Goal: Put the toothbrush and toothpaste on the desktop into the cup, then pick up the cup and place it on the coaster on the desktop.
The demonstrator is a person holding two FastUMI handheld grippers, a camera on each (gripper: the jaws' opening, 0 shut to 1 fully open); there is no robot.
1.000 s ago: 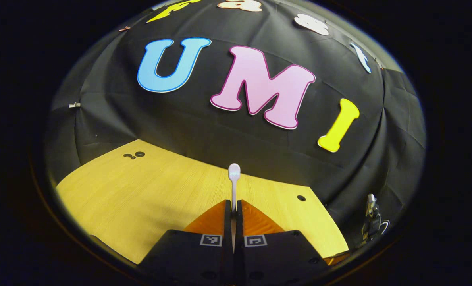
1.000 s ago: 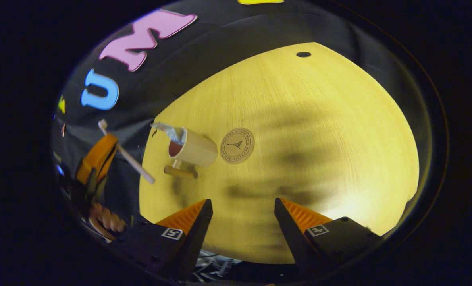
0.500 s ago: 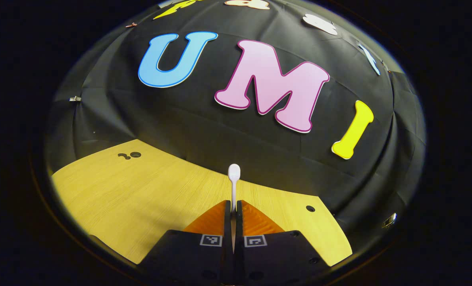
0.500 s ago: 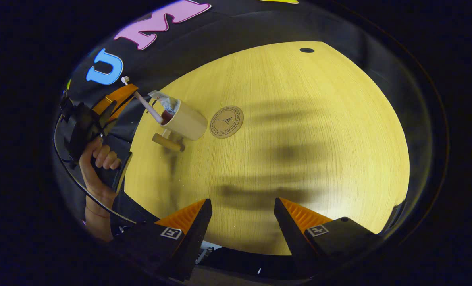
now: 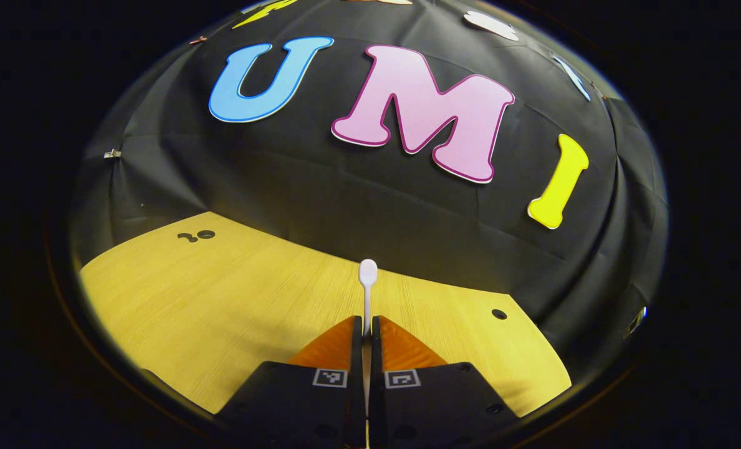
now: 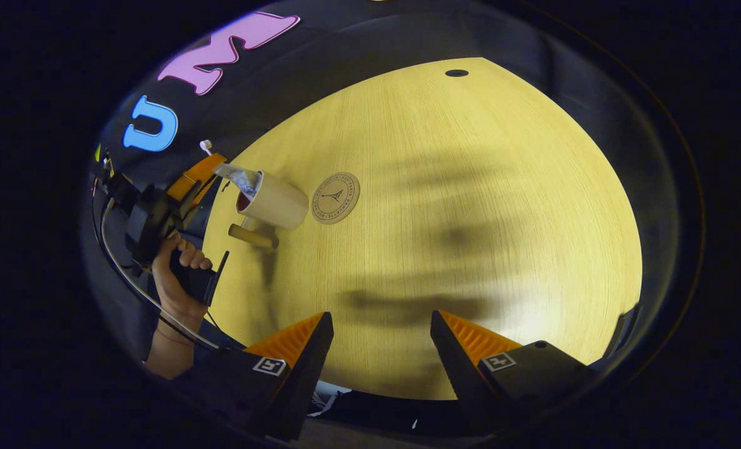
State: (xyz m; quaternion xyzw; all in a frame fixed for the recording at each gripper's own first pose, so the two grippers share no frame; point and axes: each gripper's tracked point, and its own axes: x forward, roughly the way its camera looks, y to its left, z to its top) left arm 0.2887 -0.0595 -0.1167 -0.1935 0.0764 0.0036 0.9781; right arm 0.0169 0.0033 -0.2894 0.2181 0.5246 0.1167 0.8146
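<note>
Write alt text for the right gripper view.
The right tongs hang open above a wooden desktop. Far left, a cup holding a toothpaste tube stands beside a round coaster. A hand holds the left tongs, with a toothbrush, near the cup.

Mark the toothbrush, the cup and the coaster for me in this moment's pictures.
toothbrush (image 5: 368,272), left gripper view, on its head sticking out past the claw.
cup (image 6: 278,201), right gripper view, on its outer side wall.
coaster (image 6: 336,197), right gripper view, on the middle of its printed disc.
</note>
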